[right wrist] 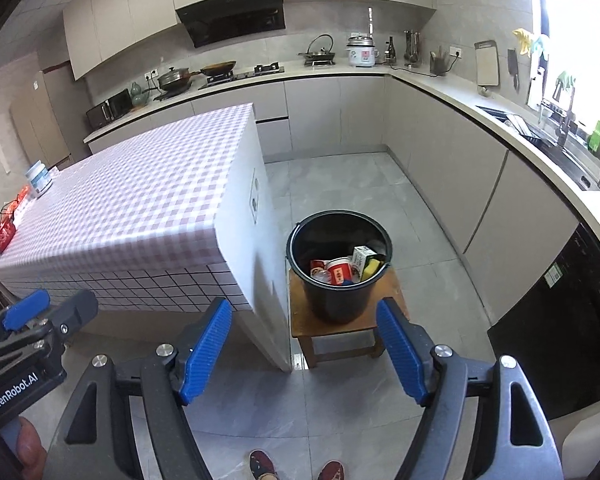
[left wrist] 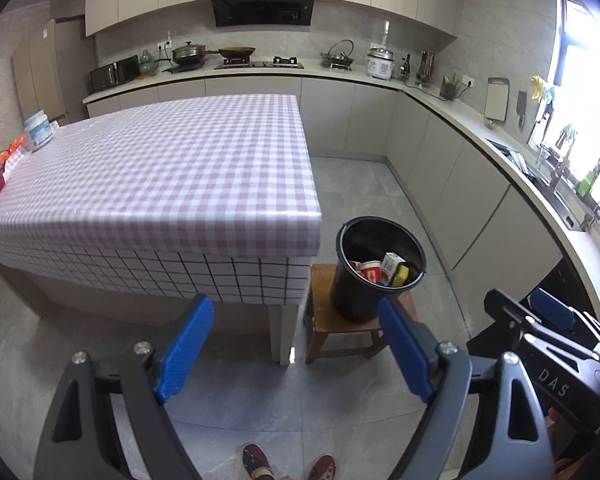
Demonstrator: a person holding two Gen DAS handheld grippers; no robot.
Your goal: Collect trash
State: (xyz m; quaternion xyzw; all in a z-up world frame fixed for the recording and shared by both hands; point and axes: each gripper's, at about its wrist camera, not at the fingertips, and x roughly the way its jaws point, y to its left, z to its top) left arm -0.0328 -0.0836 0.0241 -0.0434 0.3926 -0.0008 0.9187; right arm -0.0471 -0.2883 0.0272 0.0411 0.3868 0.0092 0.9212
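Two handheld claws with blue ribbed pads, the left gripper point(left wrist: 294, 344) and the right gripper point(right wrist: 304, 346), are both held above a grey tiled kitchen floor with jaws spread wide and nothing between them. Ahead of both, slightly right of centre, a round black plastic bucket point(right wrist: 339, 298) stands on a small wooden stool point(right wrist: 300, 320), holding trash: a red and white paper cup point(right wrist: 339, 271), a small white carton point(right wrist: 362, 257) and a yellow sponge point(right wrist: 373, 267). Ahead and left of the claws is a table draped in pink and white checked cloth point(left wrist: 160, 176).
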